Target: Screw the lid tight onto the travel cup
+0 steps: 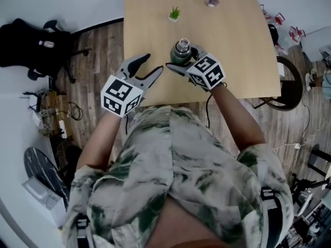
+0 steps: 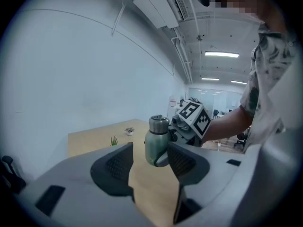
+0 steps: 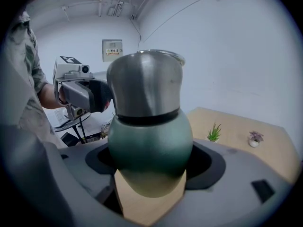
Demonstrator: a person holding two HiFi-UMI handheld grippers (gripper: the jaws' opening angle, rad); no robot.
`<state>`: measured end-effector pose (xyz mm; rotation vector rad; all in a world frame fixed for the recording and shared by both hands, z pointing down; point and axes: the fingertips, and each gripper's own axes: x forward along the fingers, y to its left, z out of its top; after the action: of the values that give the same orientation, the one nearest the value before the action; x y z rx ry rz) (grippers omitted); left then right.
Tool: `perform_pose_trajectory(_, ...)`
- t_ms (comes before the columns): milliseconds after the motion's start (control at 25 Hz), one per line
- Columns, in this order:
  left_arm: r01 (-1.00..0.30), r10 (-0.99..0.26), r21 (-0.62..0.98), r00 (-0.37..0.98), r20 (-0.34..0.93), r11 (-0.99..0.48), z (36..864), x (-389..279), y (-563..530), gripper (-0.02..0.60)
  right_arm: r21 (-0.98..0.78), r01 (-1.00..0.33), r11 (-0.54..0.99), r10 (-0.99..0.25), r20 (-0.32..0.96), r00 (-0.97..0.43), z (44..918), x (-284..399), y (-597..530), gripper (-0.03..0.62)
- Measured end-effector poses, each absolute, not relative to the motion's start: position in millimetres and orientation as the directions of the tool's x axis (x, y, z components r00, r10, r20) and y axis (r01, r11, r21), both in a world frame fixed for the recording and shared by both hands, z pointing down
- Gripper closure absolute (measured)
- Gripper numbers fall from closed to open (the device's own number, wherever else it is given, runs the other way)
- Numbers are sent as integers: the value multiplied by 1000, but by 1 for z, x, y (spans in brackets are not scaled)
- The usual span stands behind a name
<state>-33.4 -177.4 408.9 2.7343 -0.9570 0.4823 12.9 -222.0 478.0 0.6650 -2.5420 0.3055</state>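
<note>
The cup has a smooth, matt green body under a lid of brushed metal with a dull sheen. The table is pale wood, smooth and matt to its edges. The left gripper and right gripper are grey matt plastic. The left's dark pads look finely ribbed, perhaps rubber. The floor is grained wood planking, and the shirt is soft cloth.

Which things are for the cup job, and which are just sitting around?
For the job:
- travel cup
- its silver lid
- right claw, clamped on the cup
- left claw, open and empty beside it

Just sitting around:
- little green plant
- tiny purplish plant
- black chair on the floor
</note>
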Motion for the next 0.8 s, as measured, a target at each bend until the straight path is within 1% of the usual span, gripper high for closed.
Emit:
perform_pose_trajectory(280, -594, -549, 74, 778, 306, -801, 371, -29, -175, 362, -87, -506, 858, -401, 502, -766, 434, 2, -217, 194)
perform_pose_trajectory(560, -572, -543, 43, 797, 263, -819, 346, -19, -183, 357, -102, -518, 849, -403, 511, -760, 428, -4, -216, 194)
perform_pose_trajectory(800, -586, -567, 15, 789, 237, -810, 334, 1, -192, 353, -130, -530, 838, -406, 501, -764, 425, -11, -214, 194)
